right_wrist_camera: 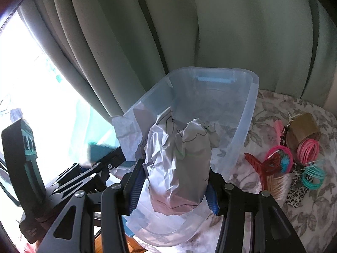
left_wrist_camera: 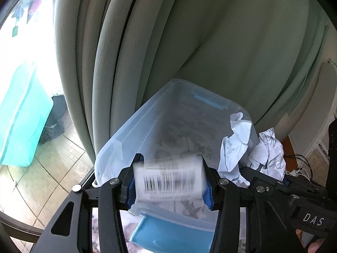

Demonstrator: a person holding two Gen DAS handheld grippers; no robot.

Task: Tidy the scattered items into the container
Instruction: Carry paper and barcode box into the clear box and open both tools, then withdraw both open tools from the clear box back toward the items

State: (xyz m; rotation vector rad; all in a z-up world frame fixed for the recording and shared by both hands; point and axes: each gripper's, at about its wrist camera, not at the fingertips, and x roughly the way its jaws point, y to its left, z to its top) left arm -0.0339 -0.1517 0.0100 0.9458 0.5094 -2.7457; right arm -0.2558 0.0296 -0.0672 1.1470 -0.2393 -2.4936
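Observation:
A clear plastic container (left_wrist_camera: 134,122) with blue handles stands on a floral cloth against a curtain; it also shows in the right wrist view (right_wrist_camera: 248,105). My left gripper (left_wrist_camera: 169,181) is shut on a small white box with a barcode (left_wrist_camera: 168,181), blurred, held over the container's near end. My right gripper (right_wrist_camera: 174,179) is shut on a crumpled white paper wad with pen marks (right_wrist_camera: 181,158), held above the container's near end. The same wad shows in the left wrist view (left_wrist_camera: 248,147) at the container's right rim.
On the floral tablecloth (right_wrist_camera: 273,109) right of the container lie a red hair claw (right_wrist_camera: 265,162), pink bangles (right_wrist_camera: 307,149), teal bangles (right_wrist_camera: 313,175), a brown tape roll (right_wrist_camera: 305,126) and cotton swabs (right_wrist_camera: 278,185). A green curtain (right_wrist_camera: 210,31) hangs behind. A window is at left.

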